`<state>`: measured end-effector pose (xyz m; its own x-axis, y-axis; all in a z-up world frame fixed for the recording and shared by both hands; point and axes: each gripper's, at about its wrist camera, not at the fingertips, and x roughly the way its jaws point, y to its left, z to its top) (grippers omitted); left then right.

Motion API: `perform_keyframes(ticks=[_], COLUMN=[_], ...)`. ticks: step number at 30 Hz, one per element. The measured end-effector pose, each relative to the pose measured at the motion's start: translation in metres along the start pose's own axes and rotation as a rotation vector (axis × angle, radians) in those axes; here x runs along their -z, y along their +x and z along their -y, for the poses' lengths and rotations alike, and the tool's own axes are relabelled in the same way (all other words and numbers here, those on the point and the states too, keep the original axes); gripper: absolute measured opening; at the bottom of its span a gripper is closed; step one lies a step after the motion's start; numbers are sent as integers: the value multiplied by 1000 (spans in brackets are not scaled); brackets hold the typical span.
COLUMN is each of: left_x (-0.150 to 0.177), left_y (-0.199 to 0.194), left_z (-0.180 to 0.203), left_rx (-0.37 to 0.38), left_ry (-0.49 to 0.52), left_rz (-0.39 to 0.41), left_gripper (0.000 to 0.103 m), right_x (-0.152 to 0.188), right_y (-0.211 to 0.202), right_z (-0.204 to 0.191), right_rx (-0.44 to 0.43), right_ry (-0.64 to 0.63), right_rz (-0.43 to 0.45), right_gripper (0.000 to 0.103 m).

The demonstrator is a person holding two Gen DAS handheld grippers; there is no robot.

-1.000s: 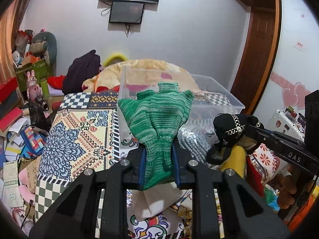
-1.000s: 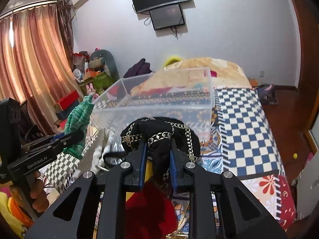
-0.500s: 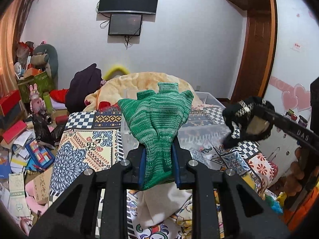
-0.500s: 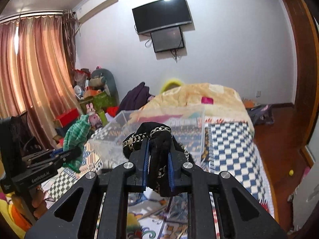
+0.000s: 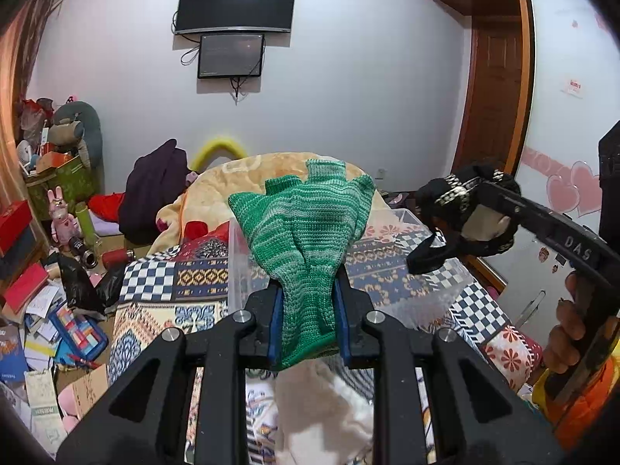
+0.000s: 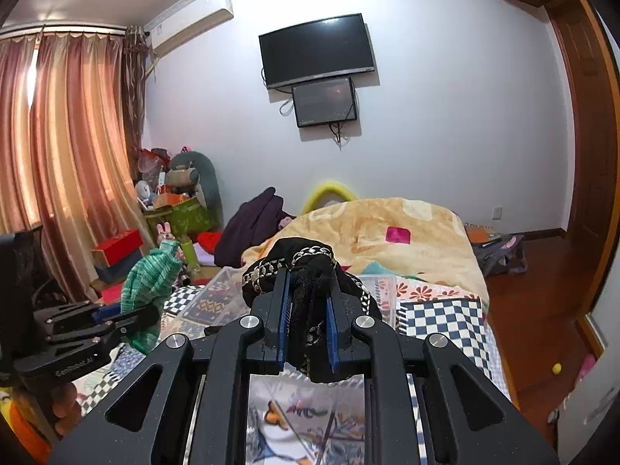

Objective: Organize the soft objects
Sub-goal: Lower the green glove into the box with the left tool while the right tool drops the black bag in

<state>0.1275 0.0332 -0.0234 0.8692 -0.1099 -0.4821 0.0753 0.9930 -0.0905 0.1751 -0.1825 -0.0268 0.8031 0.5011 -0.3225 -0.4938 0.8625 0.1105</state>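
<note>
My left gripper (image 5: 308, 317) is shut on a green knitted glove (image 5: 306, 232) and holds it up in the air above the near end of a clear plastic bin (image 5: 238, 267). My right gripper (image 6: 308, 329) is shut on a black fabric piece with a silver chain (image 6: 306, 271), raised over the same bin (image 6: 217, 298). In the left wrist view the right gripper and black piece (image 5: 465, 205) sit to the right. In the right wrist view the green glove (image 6: 149, 283) sits to the left.
The bin stands on a bed with a patterned quilt (image 5: 174, 275) and an orange blanket (image 6: 407, 240). White cloth (image 5: 321, 407) lies below the left gripper. Cluttered boxes and toys (image 5: 50, 232) fill the left floor. A wooden door (image 5: 492, 97) is at the right.
Both grippers have risen with their loads and tilted upward, so the bin and bed sit lower in both views. The black piece has lifted clear of the pile.
</note>
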Motion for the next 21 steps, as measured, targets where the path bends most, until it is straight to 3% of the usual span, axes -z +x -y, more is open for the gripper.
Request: perform_keyframes(ticks=[5,21], left_x=[-9,-4], left_y=[27,118], left_z=[1,-14], left_rx=[13,26], left_ry=[9,-50], left_rz=[-44,-296], left_gripper=[23,23], right_x=[0,31], right_y=[21,87], right_z=[-1,11], right_rx=[10,34], right_ry=[-22,-38], right_rz=[-42,-337], right_gripper=[14,14])
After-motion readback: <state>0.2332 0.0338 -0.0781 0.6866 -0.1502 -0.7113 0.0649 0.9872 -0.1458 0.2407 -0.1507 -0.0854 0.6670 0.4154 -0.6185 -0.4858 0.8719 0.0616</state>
